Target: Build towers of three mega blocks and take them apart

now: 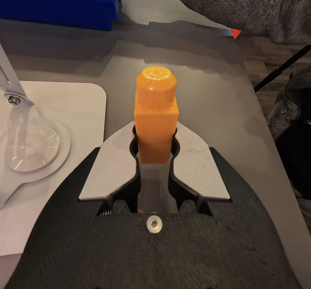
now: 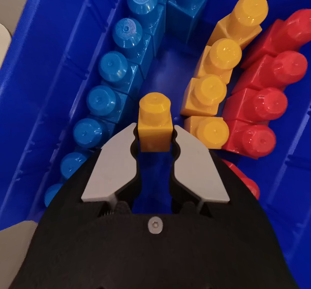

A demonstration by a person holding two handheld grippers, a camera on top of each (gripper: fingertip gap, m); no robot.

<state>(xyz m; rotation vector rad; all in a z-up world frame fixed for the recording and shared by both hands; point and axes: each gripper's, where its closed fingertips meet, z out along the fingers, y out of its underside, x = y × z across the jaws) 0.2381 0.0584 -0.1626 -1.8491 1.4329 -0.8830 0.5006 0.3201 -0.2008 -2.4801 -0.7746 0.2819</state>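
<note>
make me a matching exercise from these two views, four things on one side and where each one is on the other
Things:
1. orange block stack
2. single yellow block
3. blue blocks
4. red blocks

Places:
A. row along the bin's left wall
B. clamped in the left hand-held gripper, over the grey table
C. row on the right side of the blue bin
D. clamped in the right hand-held gripper, over the bin

Pairs: 1-B, 2-D, 3-A, 4-C

The black gripper body is hiding the lowest blue blocks point(image 2: 55, 191) at lower left and most of one red block point(image 2: 242, 180) at lower right. The frame's right edge is cutting off the top red block point(image 2: 301, 28). The upper edge is cropping the blue bin point(image 1: 55, 0) and a grey textured fabric point(image 1: 244, 0).
</note>
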